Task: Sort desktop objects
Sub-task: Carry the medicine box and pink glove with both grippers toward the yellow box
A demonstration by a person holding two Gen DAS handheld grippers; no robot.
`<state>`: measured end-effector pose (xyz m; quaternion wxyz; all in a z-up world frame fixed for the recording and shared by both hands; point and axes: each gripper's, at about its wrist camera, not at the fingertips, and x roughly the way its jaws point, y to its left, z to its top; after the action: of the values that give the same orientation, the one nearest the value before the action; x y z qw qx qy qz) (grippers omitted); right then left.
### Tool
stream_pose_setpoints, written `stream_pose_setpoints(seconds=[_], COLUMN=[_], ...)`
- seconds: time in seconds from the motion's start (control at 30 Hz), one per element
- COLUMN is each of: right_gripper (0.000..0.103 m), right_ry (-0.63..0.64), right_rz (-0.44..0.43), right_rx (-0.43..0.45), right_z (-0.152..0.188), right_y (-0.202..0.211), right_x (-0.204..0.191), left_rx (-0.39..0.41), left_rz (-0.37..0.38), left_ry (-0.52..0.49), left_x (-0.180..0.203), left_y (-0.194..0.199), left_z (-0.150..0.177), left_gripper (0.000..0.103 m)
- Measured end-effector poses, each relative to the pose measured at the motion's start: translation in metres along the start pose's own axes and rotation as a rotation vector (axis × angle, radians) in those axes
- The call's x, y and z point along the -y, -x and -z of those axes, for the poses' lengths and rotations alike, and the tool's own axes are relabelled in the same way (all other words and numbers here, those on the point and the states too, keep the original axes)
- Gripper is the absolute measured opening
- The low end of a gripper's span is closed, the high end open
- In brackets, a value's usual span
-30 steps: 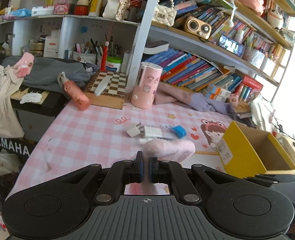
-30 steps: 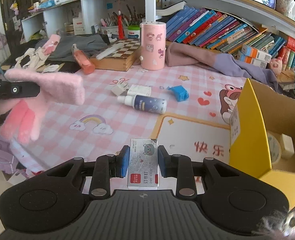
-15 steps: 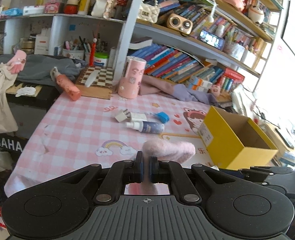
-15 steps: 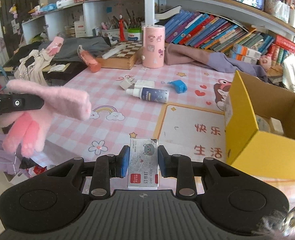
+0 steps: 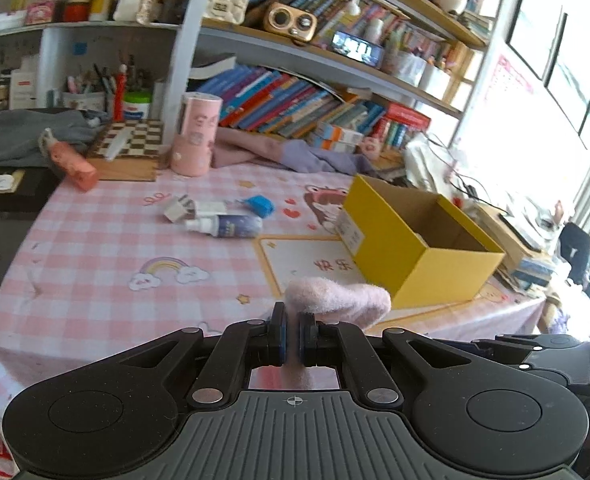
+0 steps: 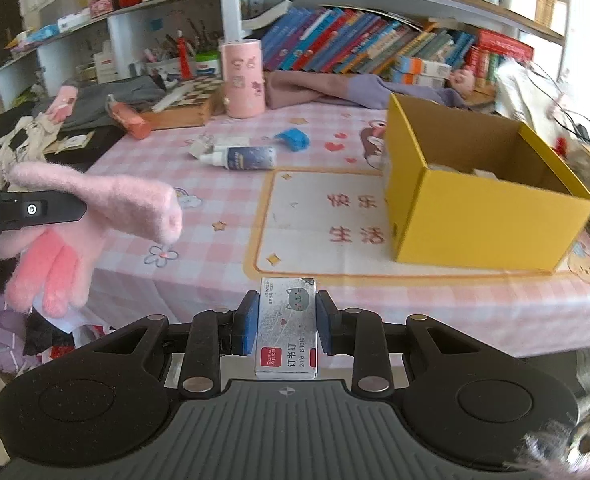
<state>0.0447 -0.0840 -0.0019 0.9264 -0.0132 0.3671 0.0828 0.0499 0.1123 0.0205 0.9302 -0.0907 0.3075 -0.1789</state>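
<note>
Tongs on both hands are loaded: left tongs [image 5: 291,338] pinch a fuzzy pink glove [image 6: 95,216], right tongs [image 6: 287,328] clamp a small box of staples [image 6: 287,320], both carried clear of the bench [image 6: 223,184], seemingly so the 2 items can go in together. Largest target is the open yellow box [image 6: 479,208] on the right, standing ready as the bin. Smaller leftovers, a spray bottle [image 6: 243,158] and blue sharpener [image 6: 293,138], lie mid-bench.

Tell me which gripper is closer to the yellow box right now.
Right, by my reading. The right gripper, holding the staple box, sits nearer the yellow box; the left gripper, holding the pink glove, is farther out to its left.
</note>
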Motion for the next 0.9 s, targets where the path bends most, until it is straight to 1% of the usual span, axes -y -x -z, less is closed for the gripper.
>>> stream_pose_setpoints(seconds=[0.4,0.63,0.9], right_gripper=[0.027,0.027,0.027], right_ry=[-0.083,-0.146,-0.207], right_rz=[0.096,0.160,0.213], right_rx=[-0.017,-0.021,-0.026], right_z=[0.023,0.037,0.050], right_y=[0.022,0.037,0.050], right_x=[0.025,0.044,0.065], left_rx=[-0.064,-0.099,-0.142], left_rz=[0.123,0.200,0.264], left_ry=[-0.060,-0.128,-0.187], left_x=[0.029,0.054,0.080], left_y=[-0.018,-0.031,-0.046], left_z=[0.004,0.006,0.009], left_gripper=[0.004,0.004,0.004])
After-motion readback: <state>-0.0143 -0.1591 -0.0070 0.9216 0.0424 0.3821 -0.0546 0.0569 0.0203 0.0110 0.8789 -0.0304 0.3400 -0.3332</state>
